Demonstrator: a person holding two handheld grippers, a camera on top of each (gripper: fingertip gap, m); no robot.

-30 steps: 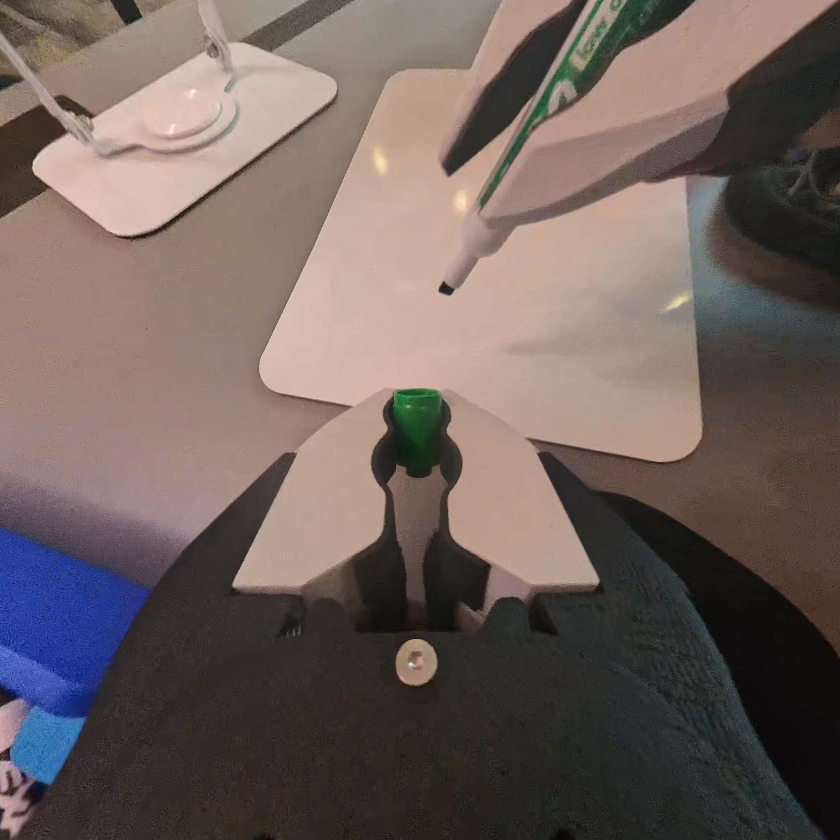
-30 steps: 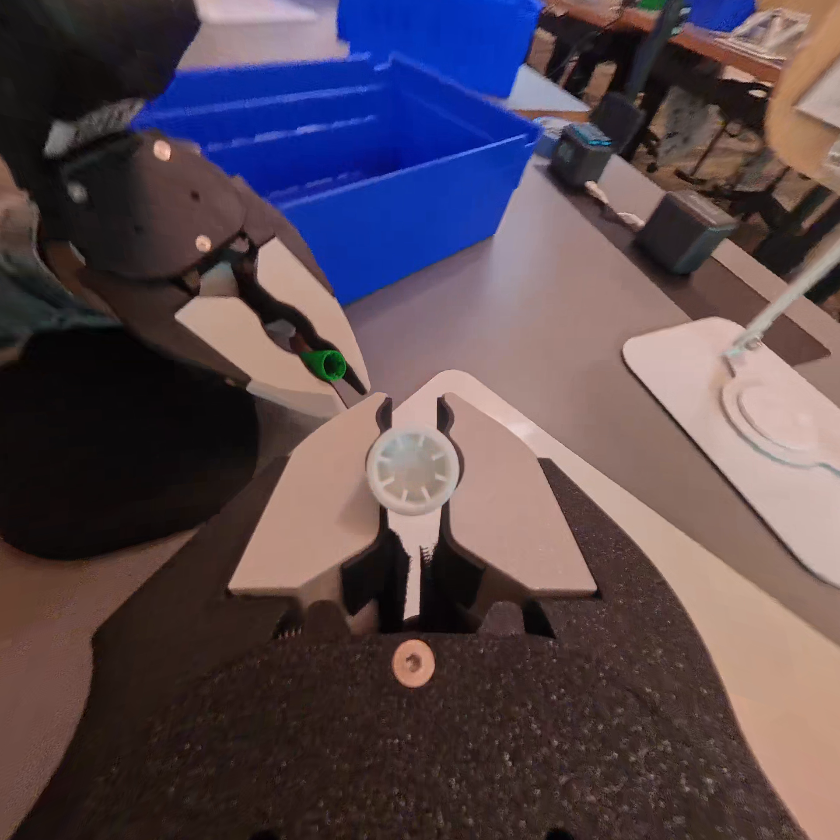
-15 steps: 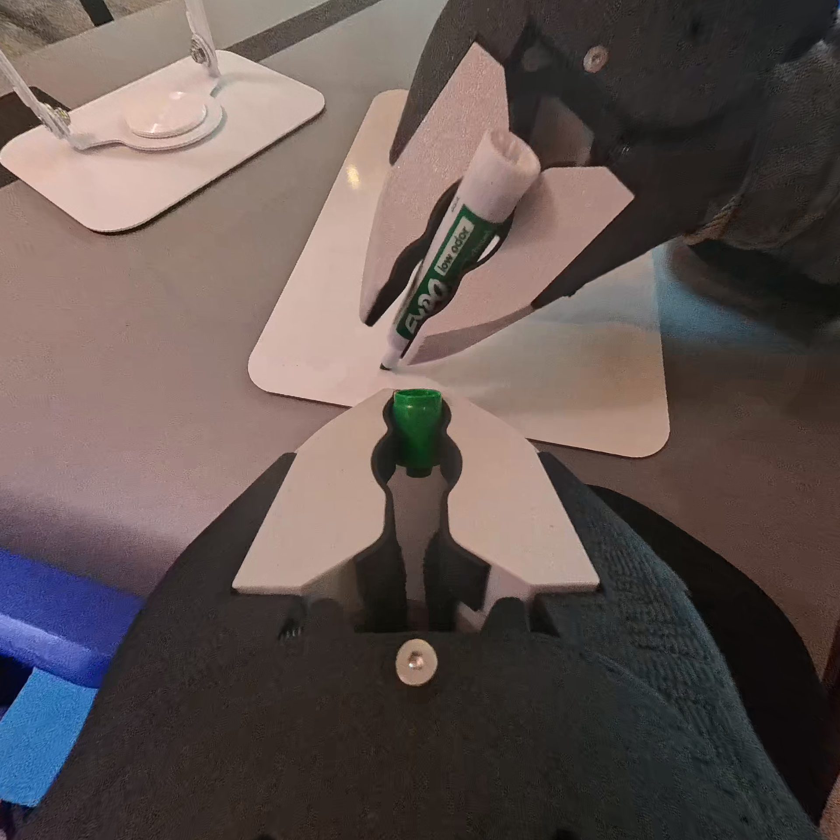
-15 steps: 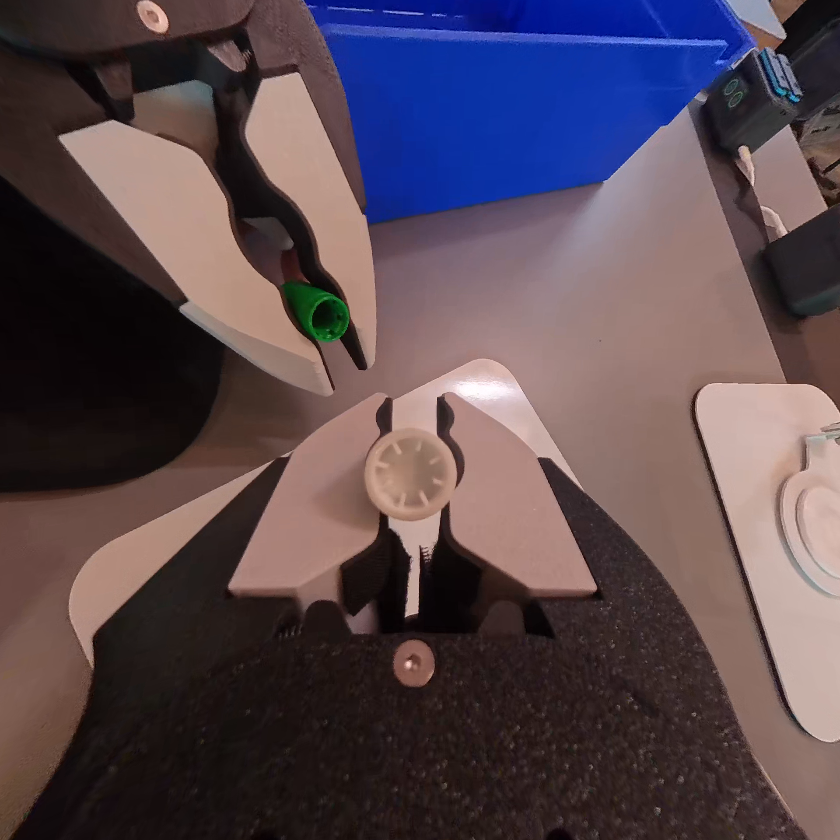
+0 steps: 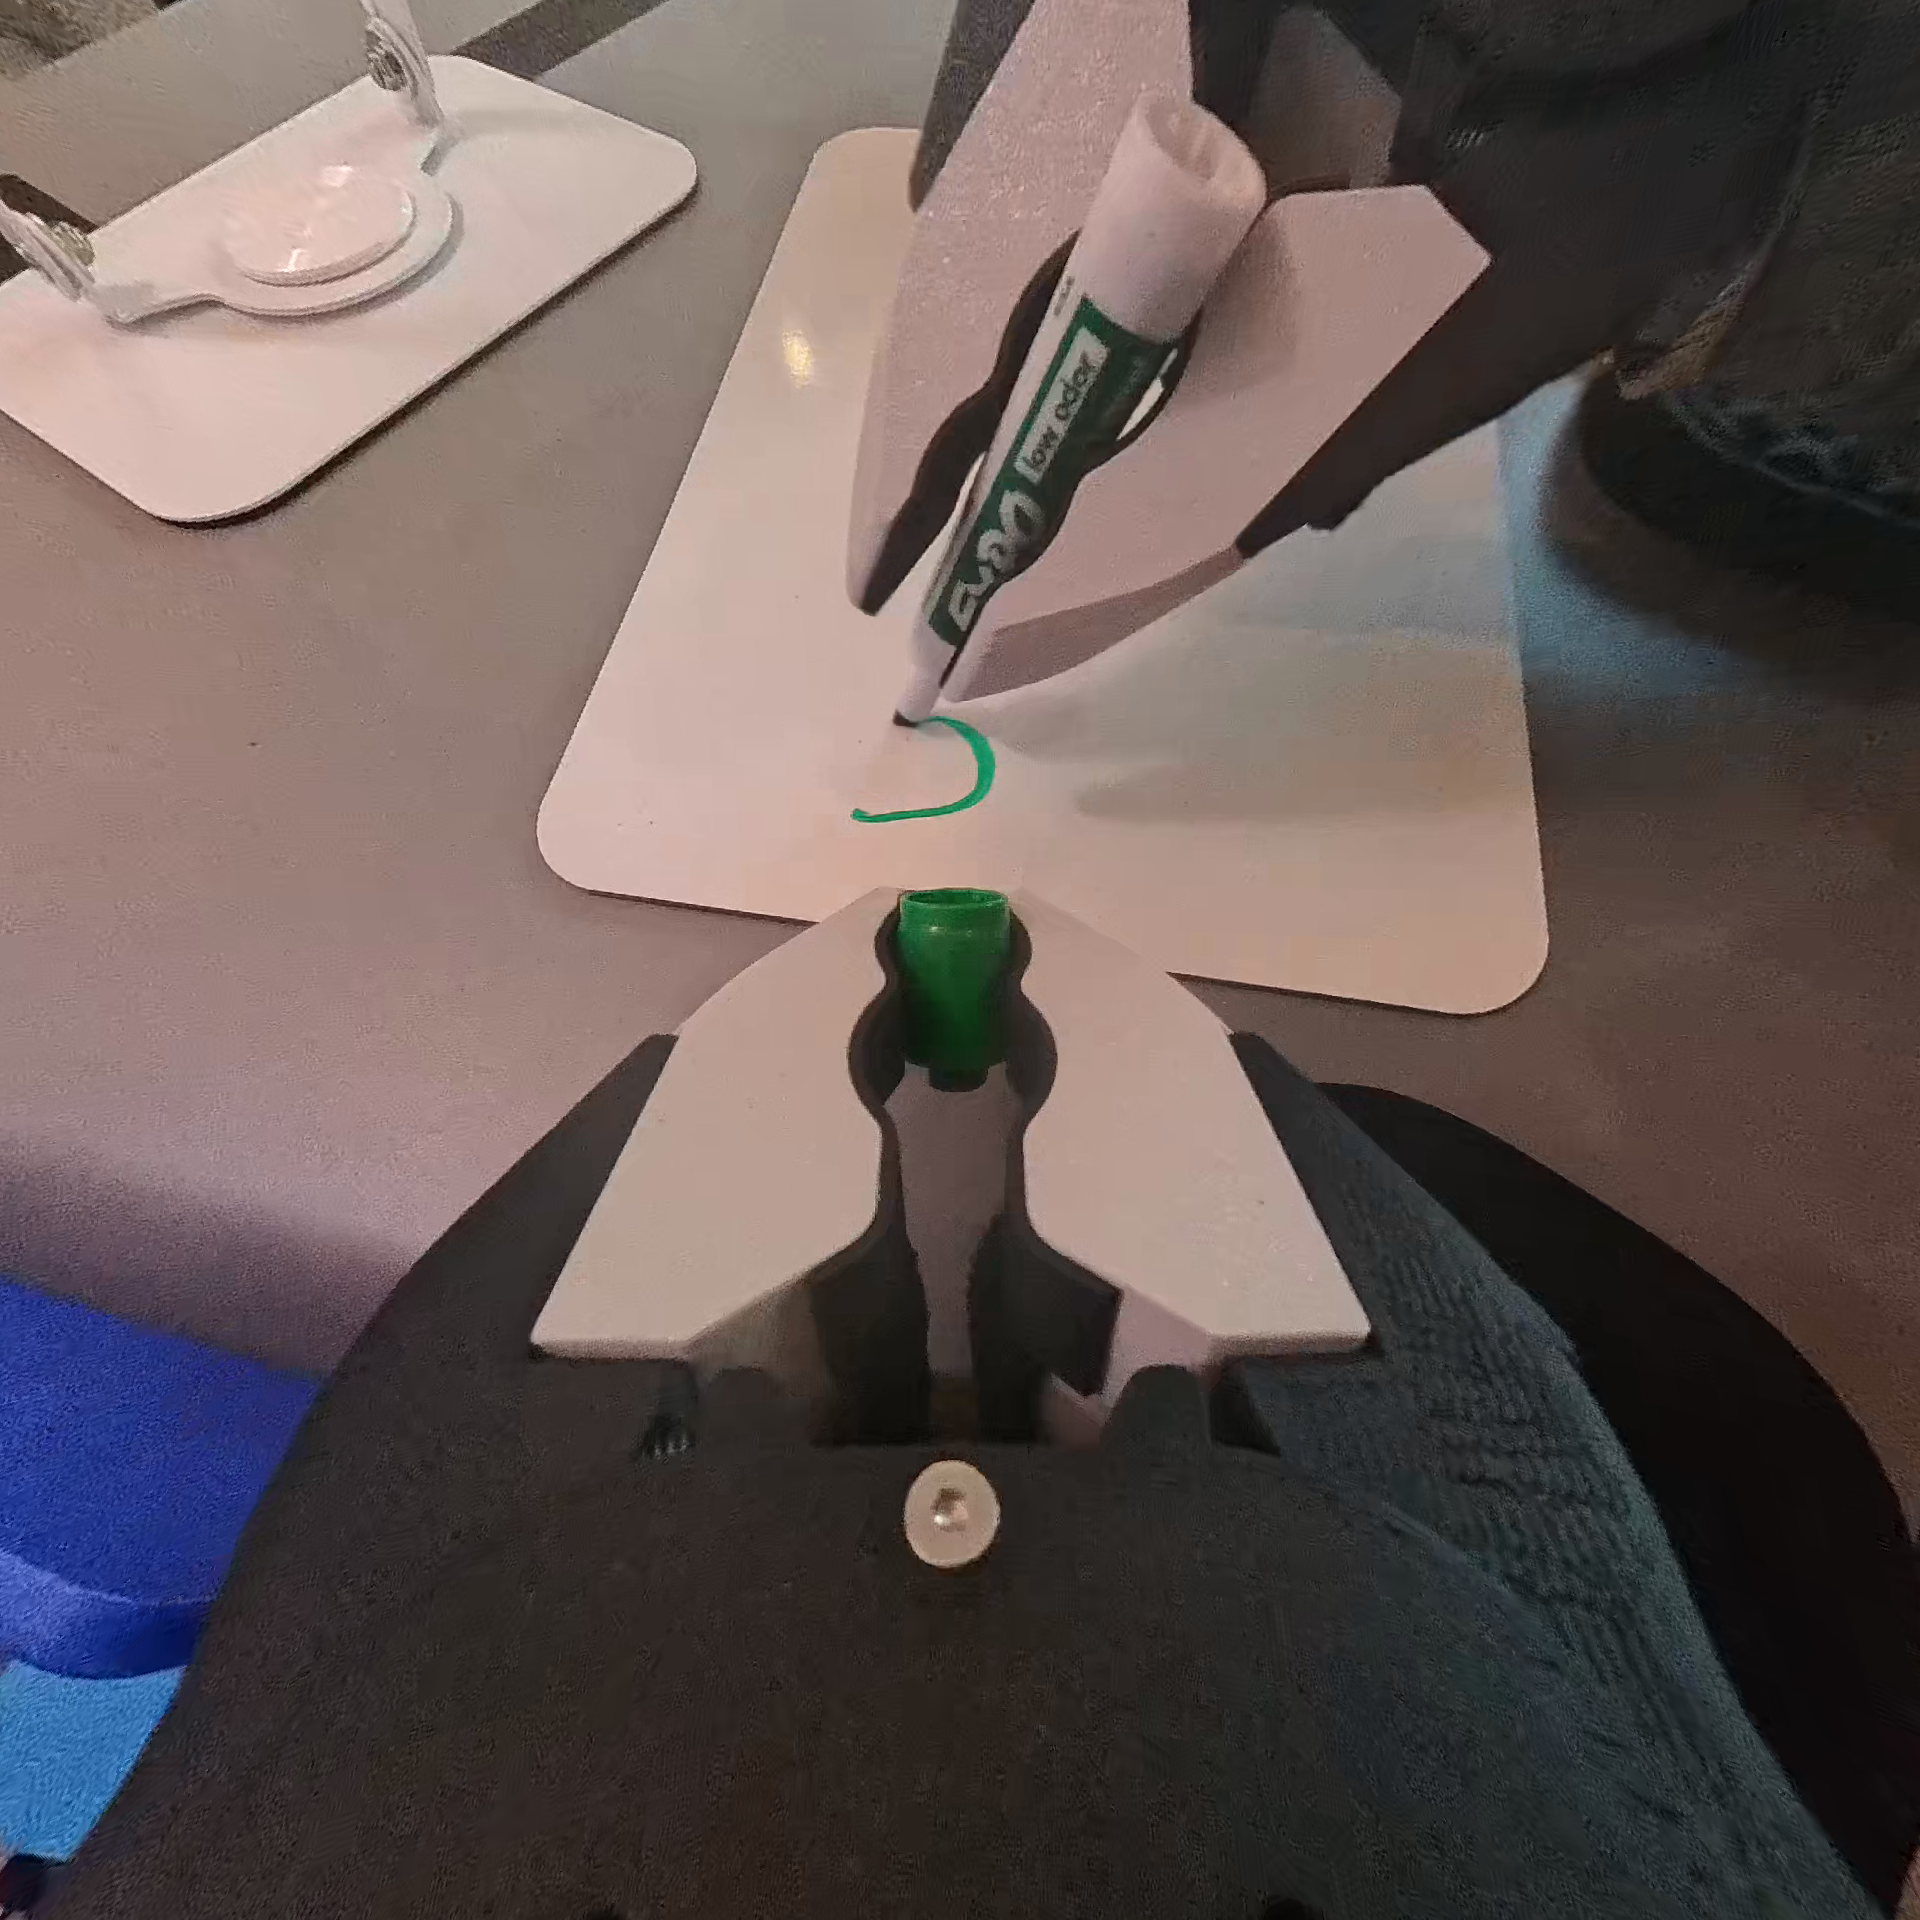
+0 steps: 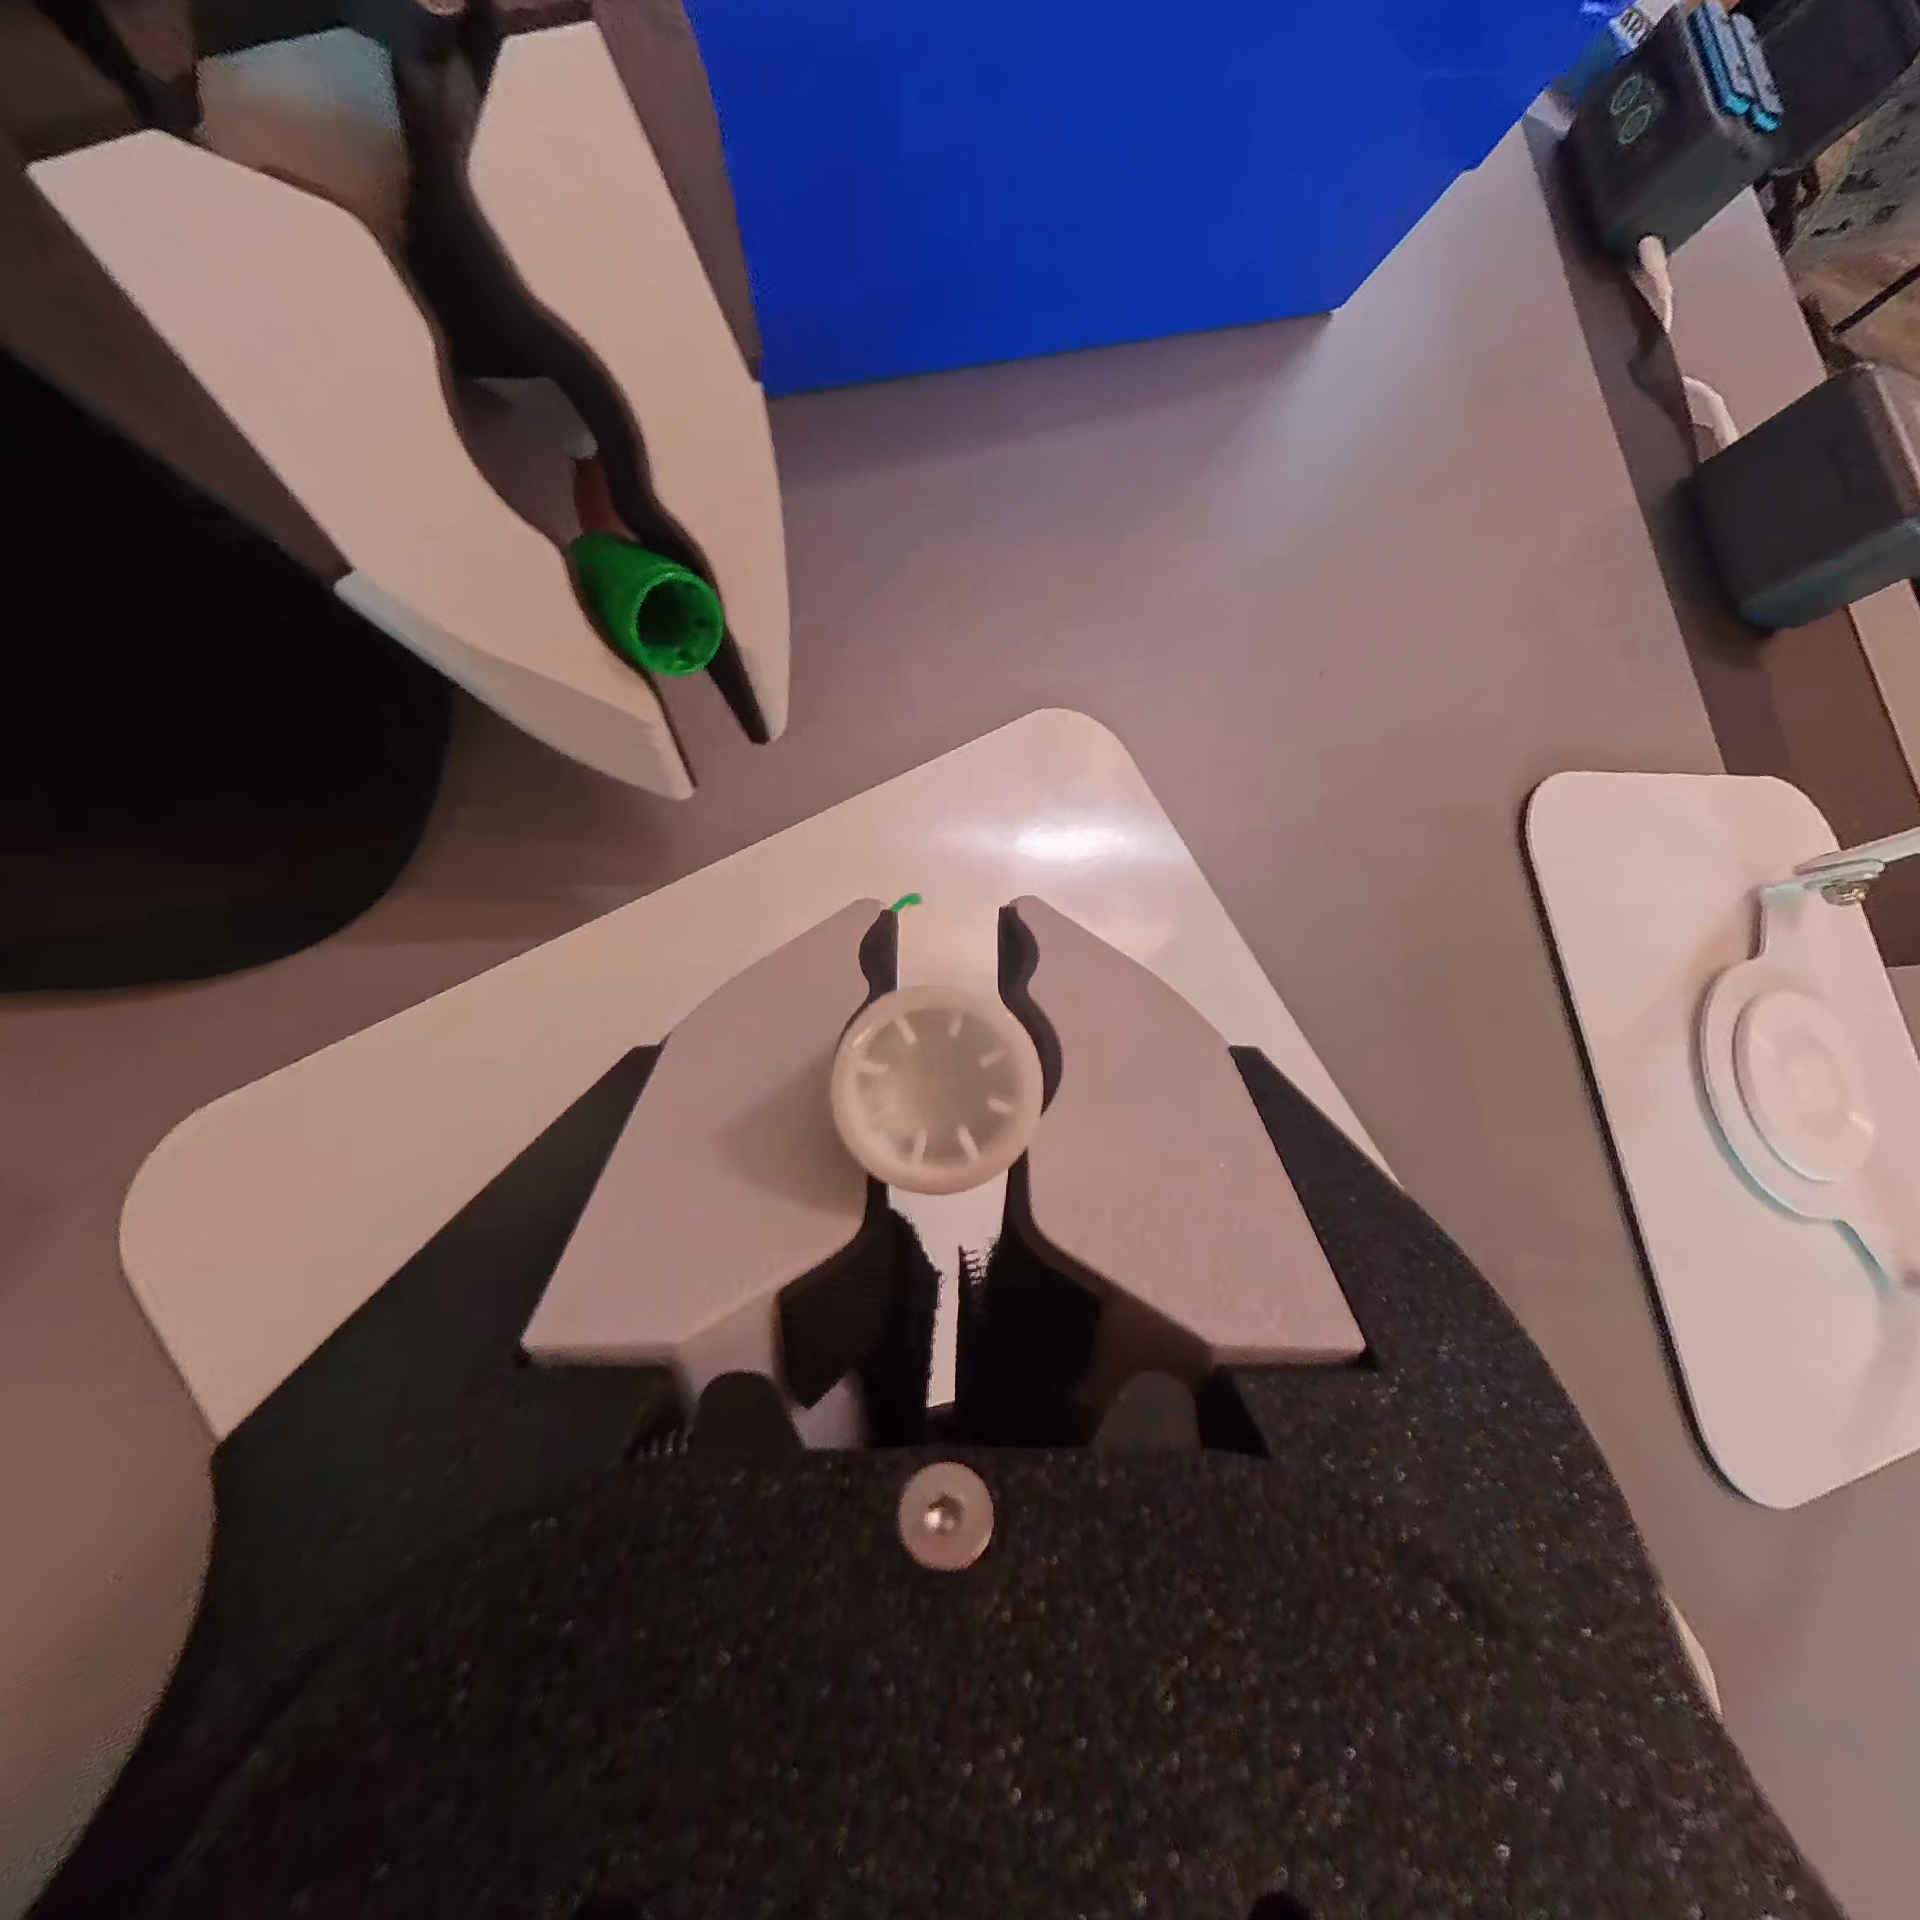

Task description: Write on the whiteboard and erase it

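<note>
The marker (image 5: 1049,447) is clamped in the right gripper (image 5: 914,644), tip on the whiteboard (image 5: 1299,831). The green cap (image 5: 951,982) is clamped in the left gripper (image 5: 951,914).

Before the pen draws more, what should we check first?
1. Marker held tight in the right gripper: ok.
2. Tip touching the whiteboard: ok.
3. Green line showing up: ok.
4. Cap safe in the left gripper: ok.
5. Room on the board for more drawing: ok.
6. Eraser ready: cannot tell, none in view.
</note>
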